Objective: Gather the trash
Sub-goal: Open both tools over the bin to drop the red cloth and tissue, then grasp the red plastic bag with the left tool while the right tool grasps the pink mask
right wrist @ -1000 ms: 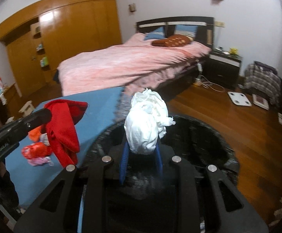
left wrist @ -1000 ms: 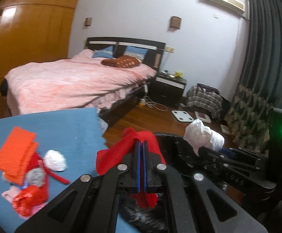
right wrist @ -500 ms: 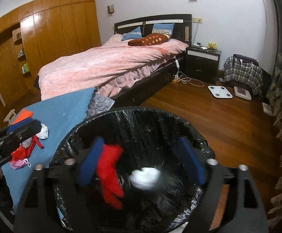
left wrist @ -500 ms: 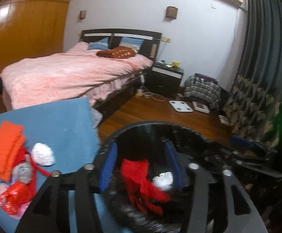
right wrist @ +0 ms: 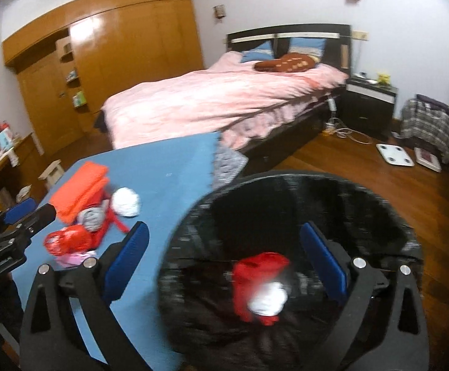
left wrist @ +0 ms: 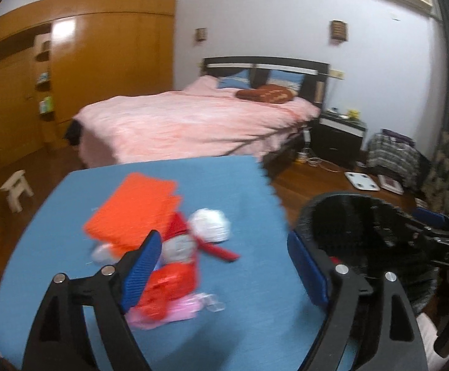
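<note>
Bedroom, blue mat [left wrist: 249, 191] on the floor. Remaining trash pile [left wrist: 162, 247] lay mid-mat: orange cloth, white wad [left wrist: 210, 225], red and pink wrappers. To its right, the black-lined bin [right wrist: 286, 185] held a red piece [right wrist: 255, 270] and a white wad. Left gripper [left wrist: 224, 266] and right gripper [right wrist: 224, 262] were both spread, empty. We judged the step: reach for the pile. Next: close on one item.

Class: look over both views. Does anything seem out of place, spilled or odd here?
Yes. A heap of litter sits loose on the blue mat, not in the black-lined bin beside it: orange sheets, a white wad, red and pink wrappers. The bin already holds a red item and a white wad. Nothing looks spilled or broken.
</note>
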`<act>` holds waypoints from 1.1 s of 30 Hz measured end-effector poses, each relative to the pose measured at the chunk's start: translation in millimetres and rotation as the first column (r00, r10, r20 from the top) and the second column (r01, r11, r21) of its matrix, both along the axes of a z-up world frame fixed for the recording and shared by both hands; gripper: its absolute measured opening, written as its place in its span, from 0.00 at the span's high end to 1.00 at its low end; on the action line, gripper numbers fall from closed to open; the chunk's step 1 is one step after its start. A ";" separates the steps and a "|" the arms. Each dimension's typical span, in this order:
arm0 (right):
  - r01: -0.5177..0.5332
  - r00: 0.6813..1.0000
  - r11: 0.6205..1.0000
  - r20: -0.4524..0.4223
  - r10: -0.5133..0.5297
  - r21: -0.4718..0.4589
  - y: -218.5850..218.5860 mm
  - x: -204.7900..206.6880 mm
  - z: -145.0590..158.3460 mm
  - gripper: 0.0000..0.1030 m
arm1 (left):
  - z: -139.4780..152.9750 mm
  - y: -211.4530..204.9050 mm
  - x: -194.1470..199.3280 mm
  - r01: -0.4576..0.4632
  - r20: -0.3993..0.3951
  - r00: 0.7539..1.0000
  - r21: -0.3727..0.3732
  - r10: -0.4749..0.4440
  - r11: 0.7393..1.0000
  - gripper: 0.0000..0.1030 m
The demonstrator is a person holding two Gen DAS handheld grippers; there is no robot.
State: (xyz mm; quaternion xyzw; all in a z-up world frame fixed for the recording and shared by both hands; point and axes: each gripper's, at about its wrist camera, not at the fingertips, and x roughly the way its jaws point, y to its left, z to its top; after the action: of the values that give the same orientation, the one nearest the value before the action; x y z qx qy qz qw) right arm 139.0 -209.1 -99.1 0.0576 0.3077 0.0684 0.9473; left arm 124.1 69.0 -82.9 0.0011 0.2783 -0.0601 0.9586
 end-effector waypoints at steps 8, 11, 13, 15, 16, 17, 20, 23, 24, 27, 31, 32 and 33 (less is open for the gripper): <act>-0.147 0.989 0.989 -0.012 0.147 0.005 72.2 15.3 -5.3 0.07 | -19.8 62.4 -11.1 -0.128 -0.019 0.992 0.031 0.128 0.991 0.20; -0.182 0.983 0.983 -0.020 0.182 0.005 91.1 18.7 -10.3 0.07 | -28.4 80.6 -12.7 -0.161 -0.025 0.986 0.039 0.162 0.986 0.20; -0.198 0.980 0.980 -0.026 0.198 0.001 103.0 21.0 -14.9 0.07 | -33.7 90.5 -13.1 -0.178 -0.031 0.983 0.040 0.179 0.983 0.20; -0.212 0.977 0.977 -0.029 0.212 -0.006 115.4 23.0 -19.8 0.07 | -38.2 97.9 -12.6 -0.187 -0.039 0.981 0.039 0.189 0.981 0.20; -0.217 0.976 0.976 -0.027 0.216 -0.011 120.7 23.9 -22.2 0.07 | -40.0 99.1 -11.8 -0.189 -0.041 0.981 0.038 0.190 0.981 0.20; -0.220 0.975 0.975 -0.027 0.219 -0.014 123.0 23.3 -24.4 0.07 | -42.2 102.3 -11.0 -0.191 -0.044 0.980 0.035 0.192 0.981 0.20; -0.226 0.974 0.974 -0.037 0.225 -0.021 134.5 26.4 -32.4 0.07 | -47.8 101.1 -11.9 -0.192 -0.053 0.980 0.024 0.193 0.981 0.20; -0.224 0.974 0.974 -0.048 0.222 -0.039 141.3 30.6 -38.8 0.07 | -52.3 99.7 -10.6 -0.182 -0.059 0.981 0.017 0.183 0.983 0.21; -0.224 0.974 0.974 -0.052 0.222 -0.041 142.1 32.1 -40.7 0.07 | -53.5 98.4 -8.5 -0.175 -0.061 0.983 0.012 0.175 0.985 0.21; -0.218 0.975 0.975 -0.056 0.215 -0.047 140.9 34.3 -41.9 0.07 | -57.4 90.9 -7.4 -0.157 -0.065 0.986 -0.002 0.156 0.988 0.21; -0.205 0.978 0.977 -0.047 0.203 -0.060 132.8 35.7 -38.1 0.07 | -59.6 77.4 -0.2 -0.112 -0.068 0.992 -0.014 0.111 0.994 0.24; -0.203 0.979 0.977 -0.046 0.201 -0.062 131.2 36.6 -37.9 0.07 | -59.8 74.5 1.8 -0.101 -0.068 0.993 -0.017 0.100 0.995 0.25; -0.199 0.980 0.978 -0.046 0.196 -0.062 128.8 37.6 -37.2 0.07 | -60.5 69.6 5.5 -0.086 -0.069 0.994 -0.019 0.085 0.996 0.26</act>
State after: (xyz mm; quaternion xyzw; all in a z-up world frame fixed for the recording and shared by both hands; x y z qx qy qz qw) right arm 176.6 -80.3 -136.3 -0.0034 0.3328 0.1506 0.9309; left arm 129.6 138.6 -143.4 -0.0233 0.3097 -0.0220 0.9503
